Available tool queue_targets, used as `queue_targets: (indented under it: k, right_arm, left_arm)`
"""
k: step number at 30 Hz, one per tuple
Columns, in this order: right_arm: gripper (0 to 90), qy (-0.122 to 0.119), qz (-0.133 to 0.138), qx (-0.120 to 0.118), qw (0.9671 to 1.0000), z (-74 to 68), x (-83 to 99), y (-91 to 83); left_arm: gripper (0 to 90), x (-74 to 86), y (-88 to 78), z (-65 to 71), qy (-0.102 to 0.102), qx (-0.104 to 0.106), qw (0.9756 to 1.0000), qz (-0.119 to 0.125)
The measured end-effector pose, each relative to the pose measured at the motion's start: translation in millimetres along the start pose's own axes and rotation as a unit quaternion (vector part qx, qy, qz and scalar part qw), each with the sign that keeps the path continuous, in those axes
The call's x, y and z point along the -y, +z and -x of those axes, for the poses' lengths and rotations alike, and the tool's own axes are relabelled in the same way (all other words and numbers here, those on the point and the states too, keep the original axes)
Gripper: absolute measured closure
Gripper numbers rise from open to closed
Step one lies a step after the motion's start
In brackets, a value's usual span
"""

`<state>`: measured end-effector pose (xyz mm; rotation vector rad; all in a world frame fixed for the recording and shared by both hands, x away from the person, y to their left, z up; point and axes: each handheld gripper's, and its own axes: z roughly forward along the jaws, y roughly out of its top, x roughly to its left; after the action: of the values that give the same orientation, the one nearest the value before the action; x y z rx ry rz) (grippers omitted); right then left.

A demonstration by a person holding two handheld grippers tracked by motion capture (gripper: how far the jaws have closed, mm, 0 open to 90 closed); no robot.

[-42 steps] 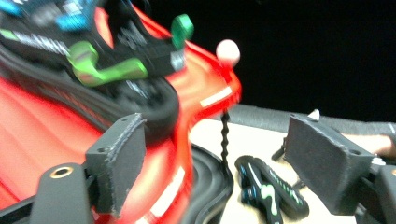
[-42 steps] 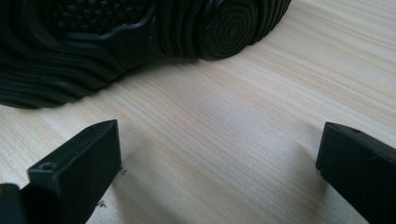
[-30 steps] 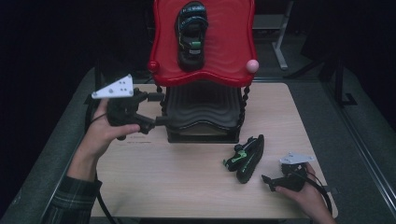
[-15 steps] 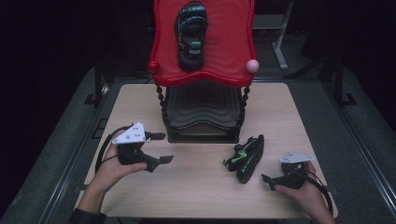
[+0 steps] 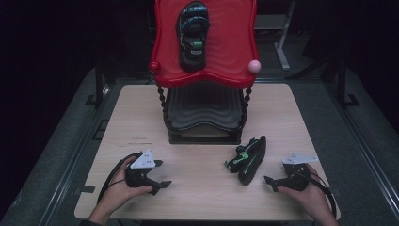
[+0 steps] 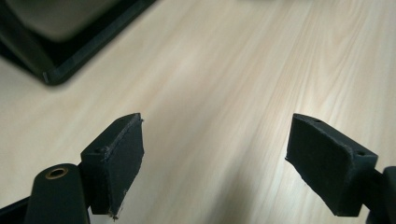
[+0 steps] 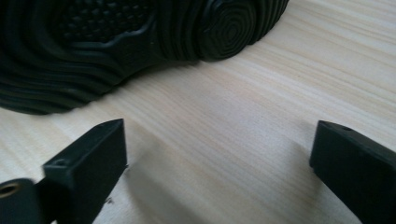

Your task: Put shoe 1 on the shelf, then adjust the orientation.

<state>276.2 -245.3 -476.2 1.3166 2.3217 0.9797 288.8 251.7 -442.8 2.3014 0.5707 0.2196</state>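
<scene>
The black sandal (image 5: 248,159) lies on its side on the table (image 5: 197,117), right of centre, bare wood around it. The right gripper (image 5: 269,182) sits near it, jaws wide, just narrowing, empty. The left gripper (image 5: 161,175), low near the front edge, gapes empty; the stand (image 5: 205,117) seems well apart.

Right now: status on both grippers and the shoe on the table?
Left gripper open, empty, low over table. Right gripper open, empty, jaws just closing slightly, aimed at shoe. Shoe on its side, sole toward right gripper, untouched. Nothing between.
</scene>
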Motion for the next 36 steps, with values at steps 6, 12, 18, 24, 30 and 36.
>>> queue_targets:
  k: [6, 12, 18, 24, 30, 36]
  right_arm:
    - [23.3, 0.004, -0.009, -0.018, 0.9998, -0.3, -2.4, -6.8]
    - [38.7, 0.008, -0.001, -0.027, 0.9996, 3.6, -7.8, -15.7]
    - [70.3, -0.016, 0.034, -0.034, 0.9987, 7.2, -23.8, -27.4]
    - [89.8, -0.022, 0.081, -0.036, 0.9958, 13.5, -50.9, -42.1]
    - [89.9, -0.031, 0.106, -0.055, 0.9923, 12.8, -74.0, -39.7]
    - [89.9, -0.036, 0.11, -0.069, 0.9909, 11.5, -91.0, -28.3]
  left_arm:
    - [18.3, 9.4, 7.0, -6.1, -0.016, -0.013, 0.9997, -0.015]
    - [18.2, 15.7, 13.7, -10.8, -0.024, -0.024, 0.999, -0.029]
    - [14.2, 19.6, 15.9, -15.4, -0.031, -0.037, 0.9987, -0.017]
    - [3.8, 24.1, 19.2, -18.4, -0.032, -0.04, 0.9987, -0.005]
    - [0.0, 24.0, 20.9, -19.4, -0.035, -0.041, 0.9985, -0.005]
    - [0.0, 24.0, 20.9, -19.5, -0.034, -0.041, 0.9985, -0.005]
